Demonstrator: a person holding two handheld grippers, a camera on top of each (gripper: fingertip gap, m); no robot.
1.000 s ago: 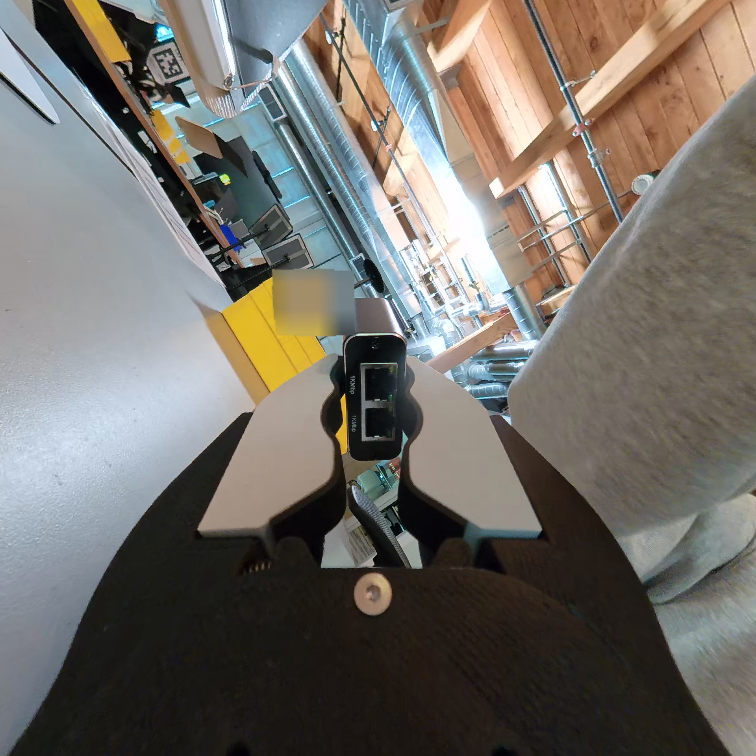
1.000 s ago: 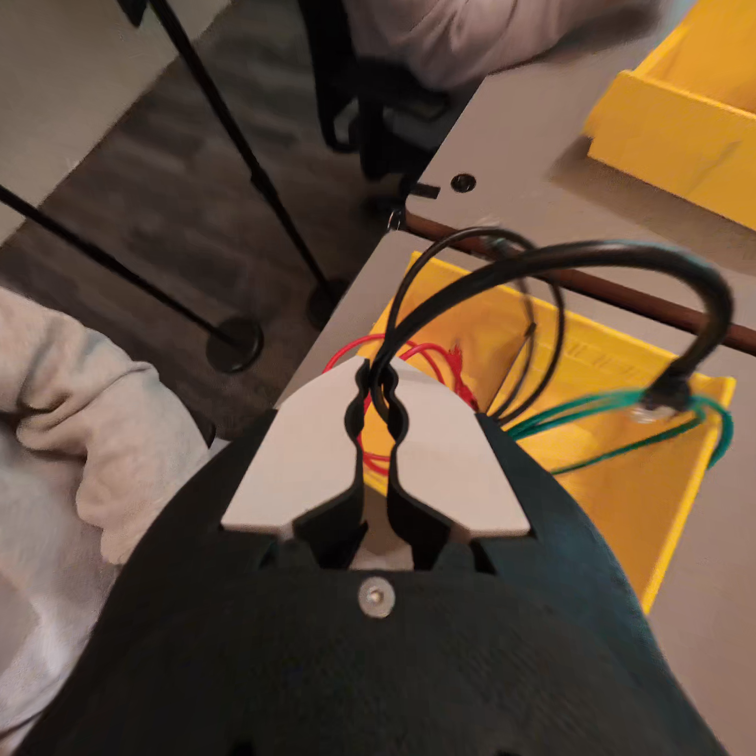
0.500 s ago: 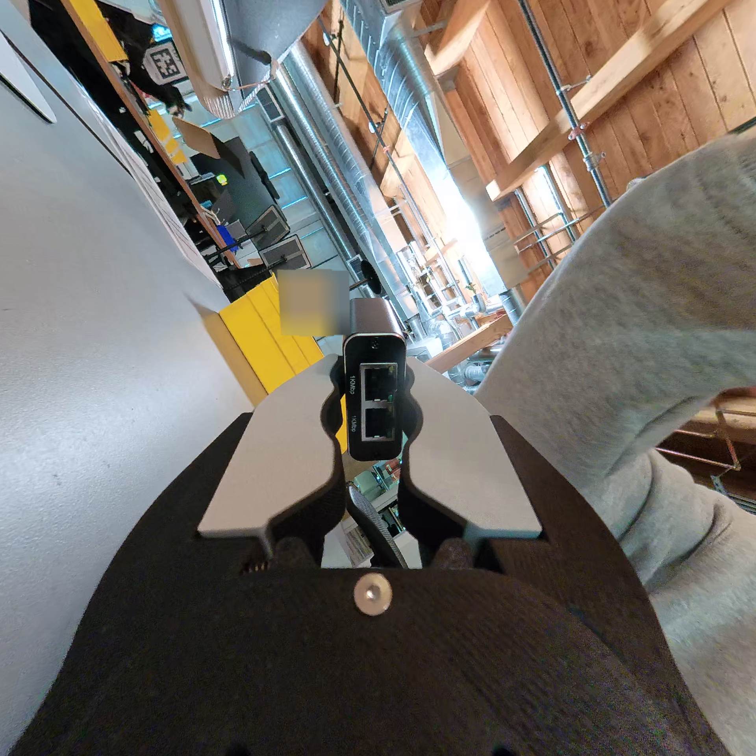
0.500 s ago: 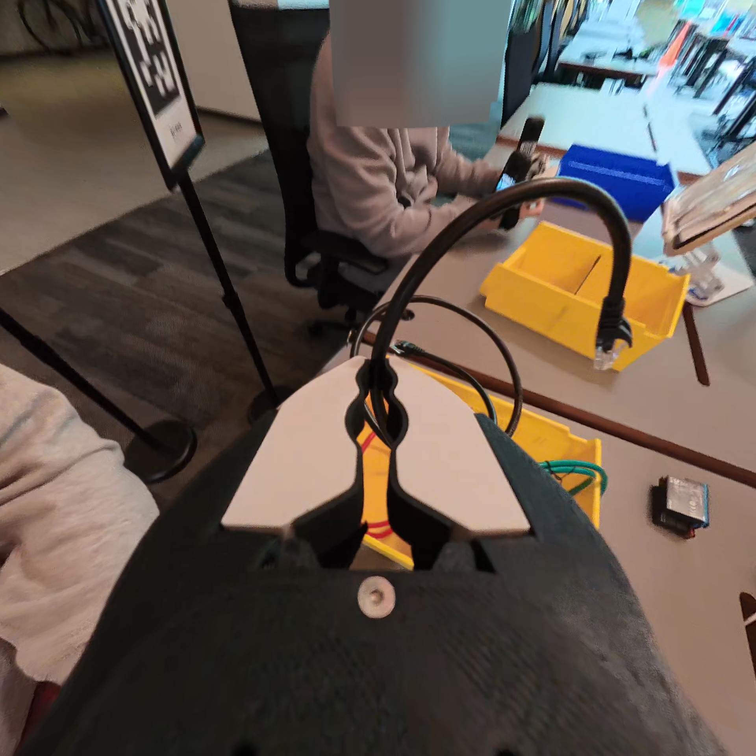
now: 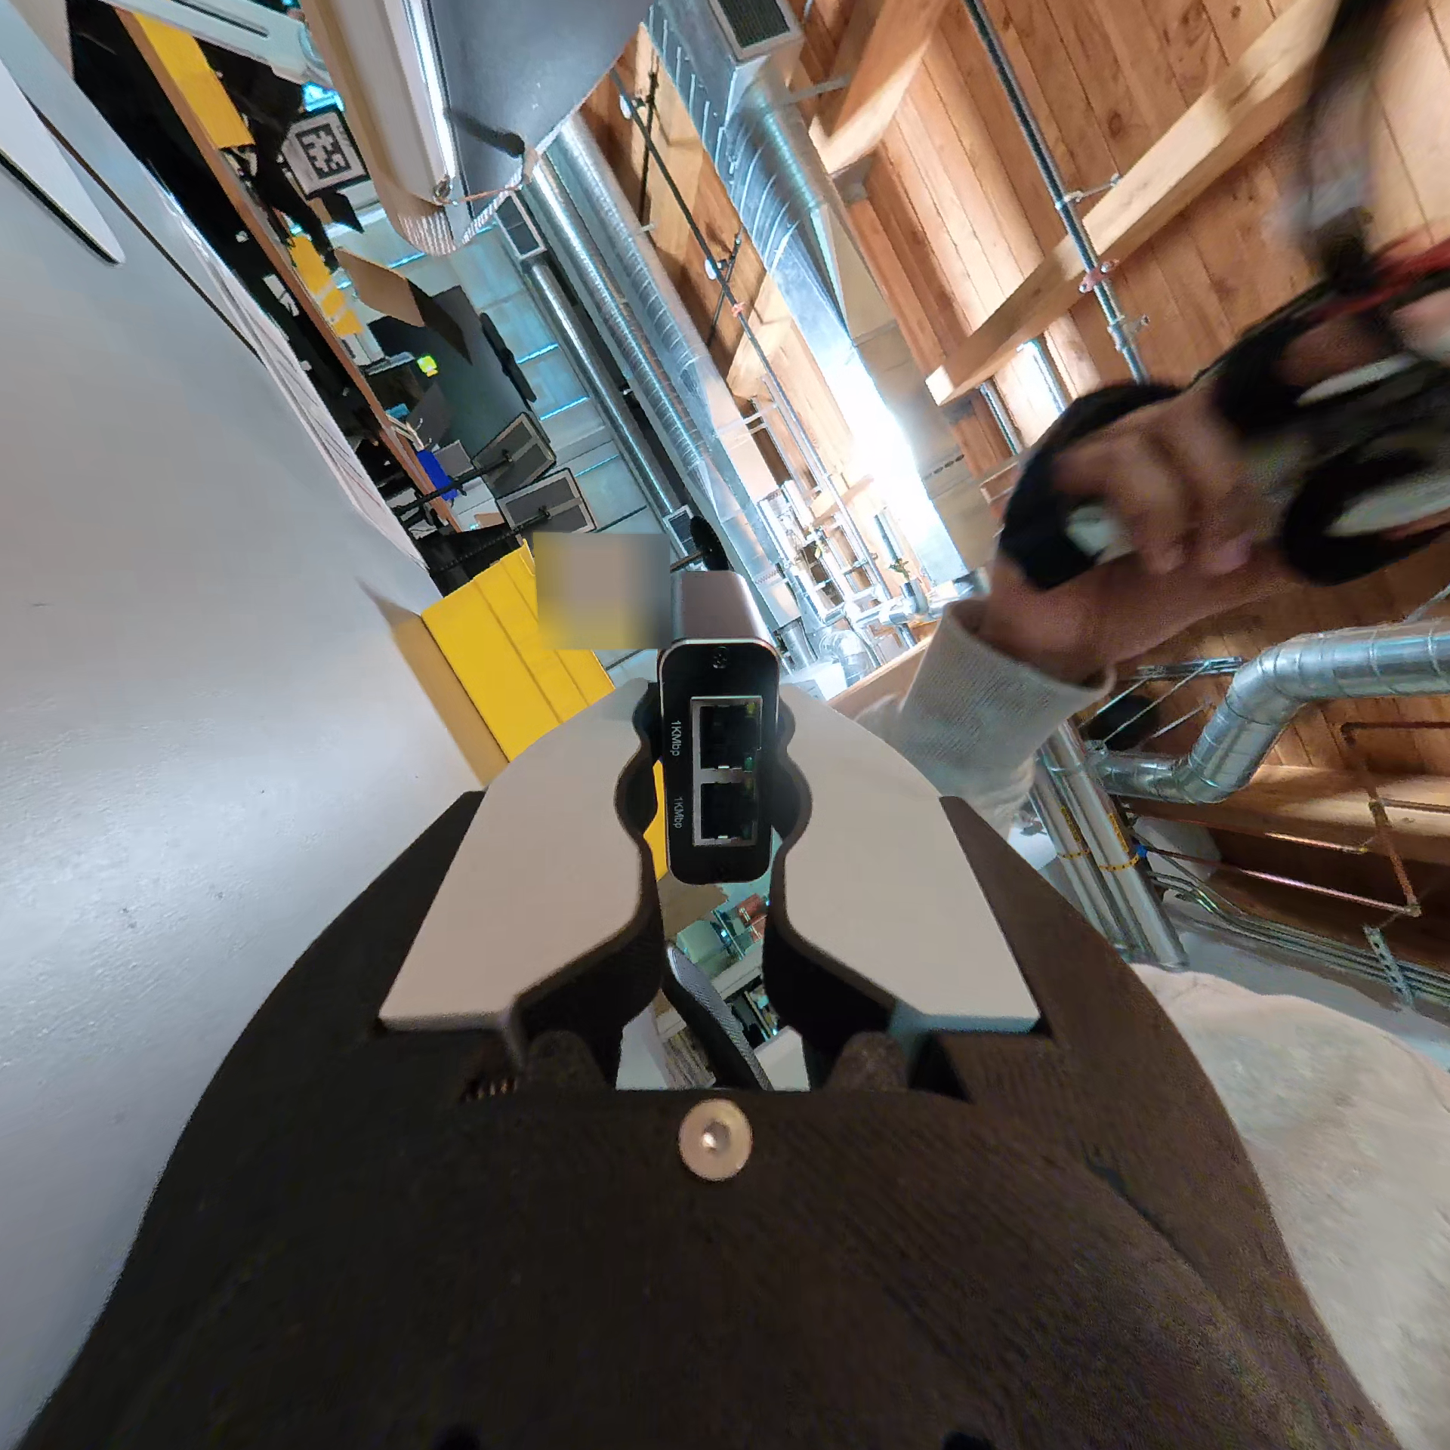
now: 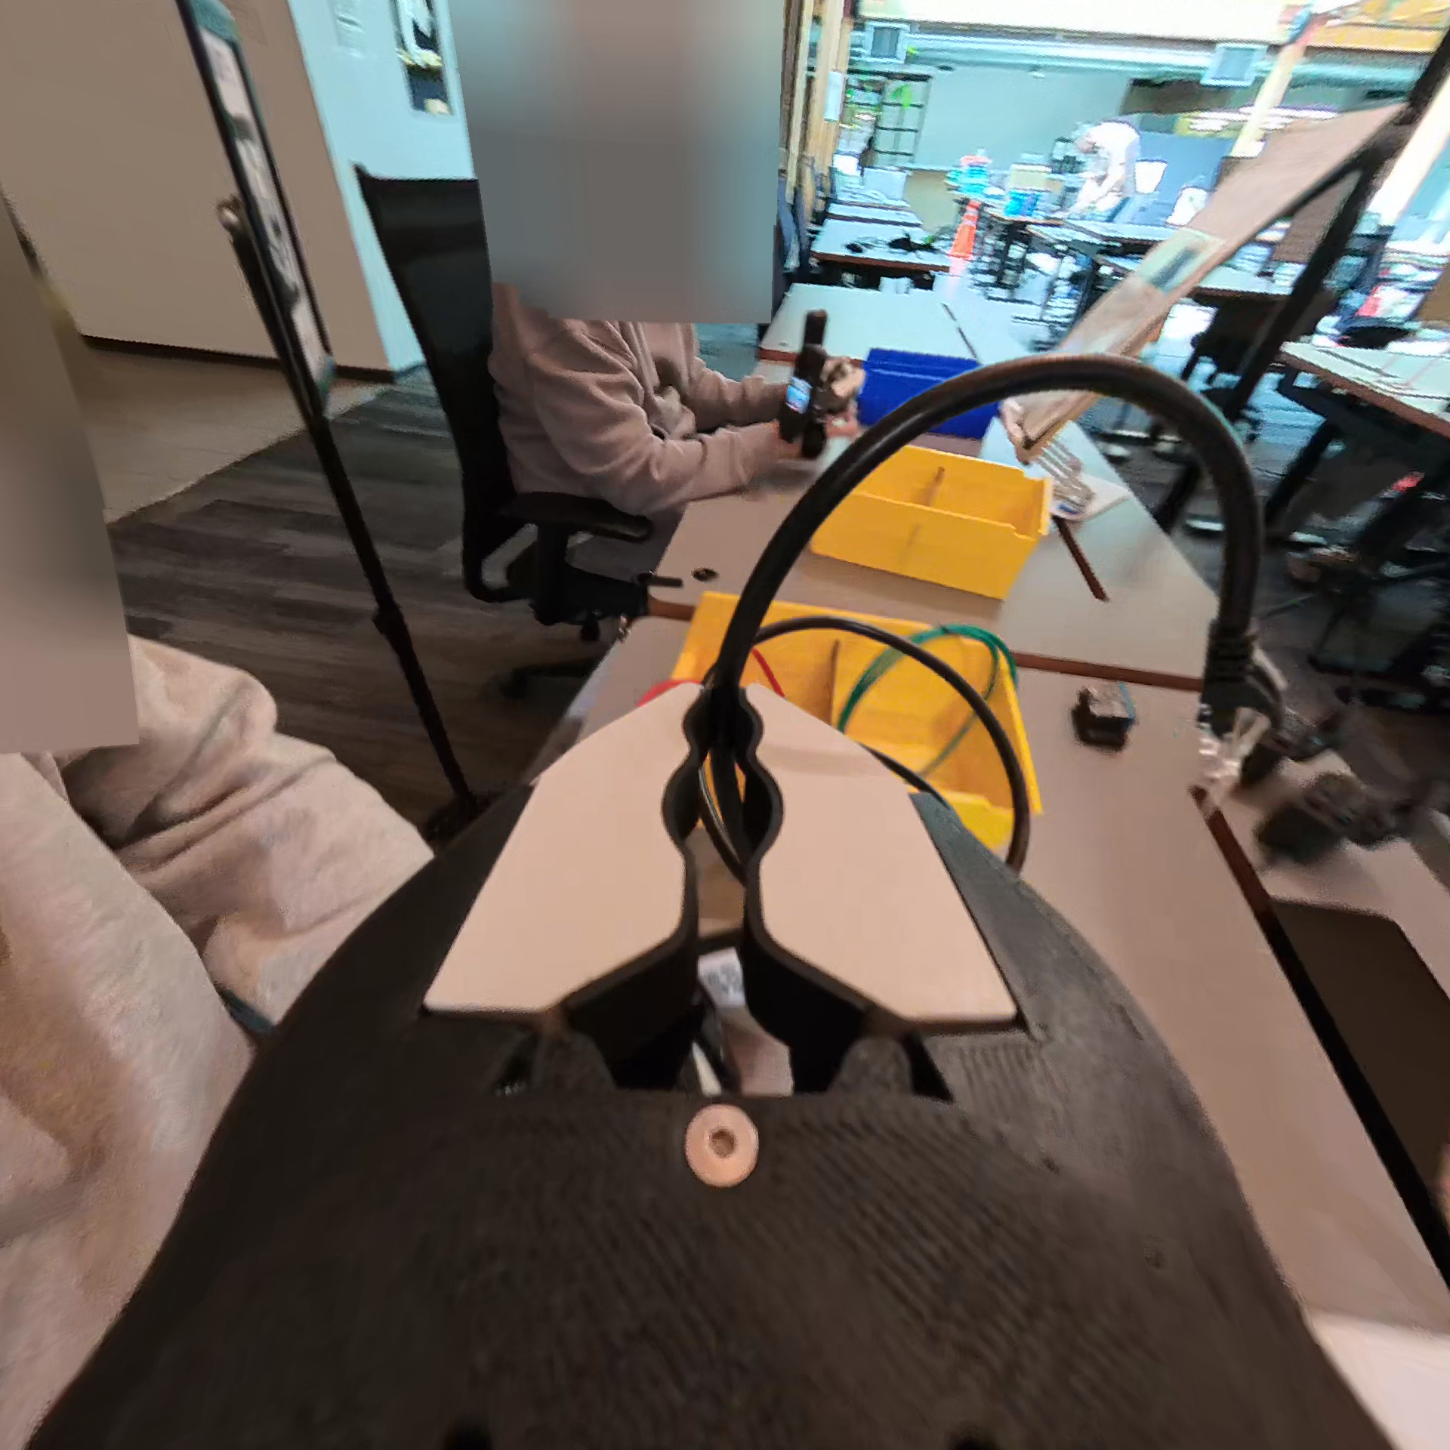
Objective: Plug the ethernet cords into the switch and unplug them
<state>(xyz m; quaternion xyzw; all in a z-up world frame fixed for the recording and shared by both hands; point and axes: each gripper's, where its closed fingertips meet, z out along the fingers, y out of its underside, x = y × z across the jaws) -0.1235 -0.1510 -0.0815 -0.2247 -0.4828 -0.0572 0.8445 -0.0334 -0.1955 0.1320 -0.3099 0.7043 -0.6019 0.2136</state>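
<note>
Your left tongs pinch the small dark metal two-port switch, both ports empty. Your right tongs clamp the looped black ethernet cord, its clear plug dangling ahead-right. No cord is plugged in yet; plugging and unplugging remain.

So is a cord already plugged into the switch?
No: both ports of the switch, clamped in the left gripper, face the camera empty.

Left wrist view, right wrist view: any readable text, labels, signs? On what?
Small dark two-port metal switch: white print beside each port, legible; not quoting it.
Black-and-white square marker board: coded pattern, no words.
White tag in the right gripper: blurred.
Framed sign on black stand: blurred.
</note>
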